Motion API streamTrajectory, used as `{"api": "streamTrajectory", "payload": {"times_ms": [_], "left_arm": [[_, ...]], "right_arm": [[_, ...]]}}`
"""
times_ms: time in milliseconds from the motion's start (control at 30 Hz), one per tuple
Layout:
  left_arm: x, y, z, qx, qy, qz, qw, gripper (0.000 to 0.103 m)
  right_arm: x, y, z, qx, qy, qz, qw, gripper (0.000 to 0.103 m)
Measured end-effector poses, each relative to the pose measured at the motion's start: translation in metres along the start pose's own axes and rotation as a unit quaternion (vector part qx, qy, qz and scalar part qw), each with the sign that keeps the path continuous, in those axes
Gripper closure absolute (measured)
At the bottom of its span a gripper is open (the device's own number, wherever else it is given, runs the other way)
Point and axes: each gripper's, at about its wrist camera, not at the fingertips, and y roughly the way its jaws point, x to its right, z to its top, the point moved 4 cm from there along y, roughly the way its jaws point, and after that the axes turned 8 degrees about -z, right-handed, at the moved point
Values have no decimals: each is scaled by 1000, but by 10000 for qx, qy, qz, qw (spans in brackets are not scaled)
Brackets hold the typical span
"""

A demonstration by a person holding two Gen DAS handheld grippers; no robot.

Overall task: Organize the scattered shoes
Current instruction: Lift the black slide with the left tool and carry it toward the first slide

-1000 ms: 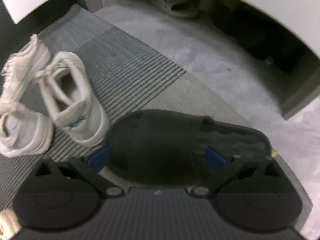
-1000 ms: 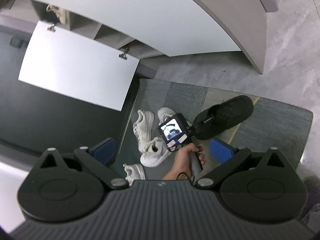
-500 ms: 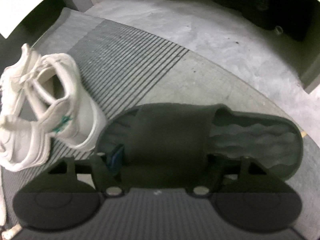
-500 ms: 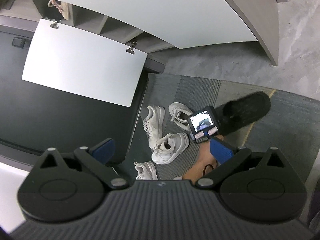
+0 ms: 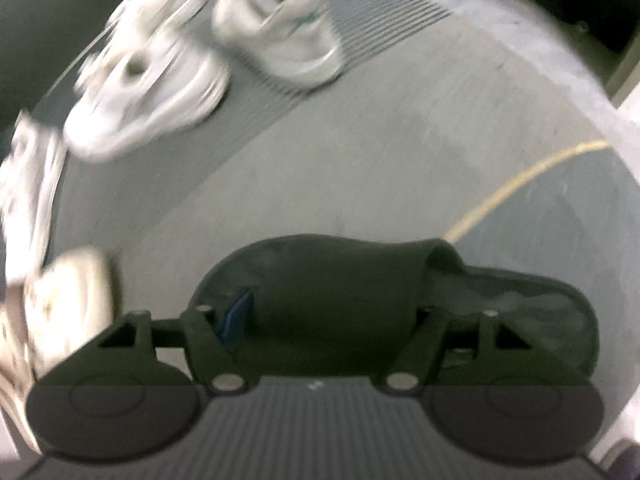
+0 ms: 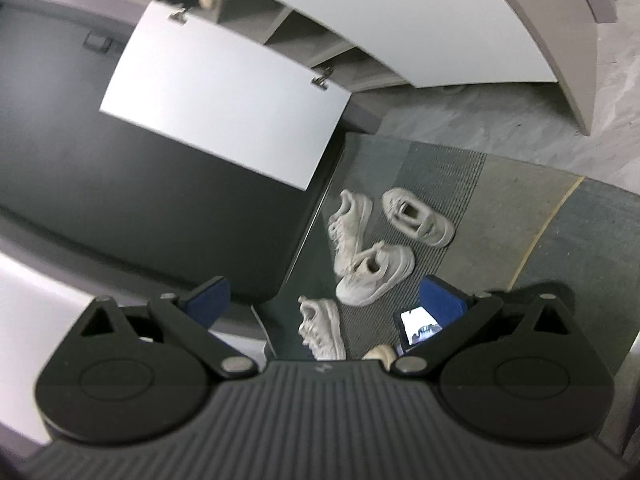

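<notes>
My left gripper (image 5: 320,320) is shut on the strap of a black slide sandal (image 5: 500,312) and holds it above the doormat. Several white sneakers (image 5: 144,80) lie blurred at the upper left of the left wrist view. In the right wrist view the same sneakers (image 6: 376,272) lie scattered on the grey doormat (image 6: 500,208) below. My right gripper (image 6: 324,300) is open and empty, high above the floor. The left gripper's screen (image 6: 420,324) shows just behind my right finger.
An open white cabinet door (image 6: 224,112) hangs at the upper left, with shelves (image 6: 312,36) behind it holding a shoe. Grey marble floor (image 6: 520,120) lies beyond the mat. A yellow stripe (image 5: 520,184) crosses the mat.
My left gripper has lifted the black sandal off the mat and swung away from the cabinet; the sneakers now sit farther off. The right view shifted slightly.
</notes>
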Motion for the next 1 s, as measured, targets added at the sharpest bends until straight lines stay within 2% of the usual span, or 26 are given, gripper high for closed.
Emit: {"api": "streamTrajectory", "payload": {"times_ms": [67,233,333,400,500,633,833,1000], "left_arm": [[-14,-6,-22,-92,-289,3,9995,33],[-43,-18,-65,-144,-648,-40,9978,32],[-55,-17,-80,-31,-606,-85,9981,30],[-58,-16,-88,22,-408,-110,9991,30],[-68,-18,-101,-91,-380,-128,9992,29],[-79,-21,-110,-360,-584,-133,9976,29],[-88,-61,-117,-364,-406,13,9985,28],[-96,-99,-110,-29,-440,-114,9990,25]], "right_arm": [[-9,0,-20,-185,-190,-19,9996,0],[-24,-1,-62,-647,-527,29,9965,0],[-31,-4,-73,-611,-740,41,9954,0],[-32,-3,-76,-577,-798,-28,9951,0],[-32,9,-87,-735,-957,-260,9924,0],[-35,23,-98,-853,-1170,-401,9886,0],[-51,28,-104,-767,-1435,-290,9863,0],[-63,21,-107,-646,-1574,-80,9854,0]]}}
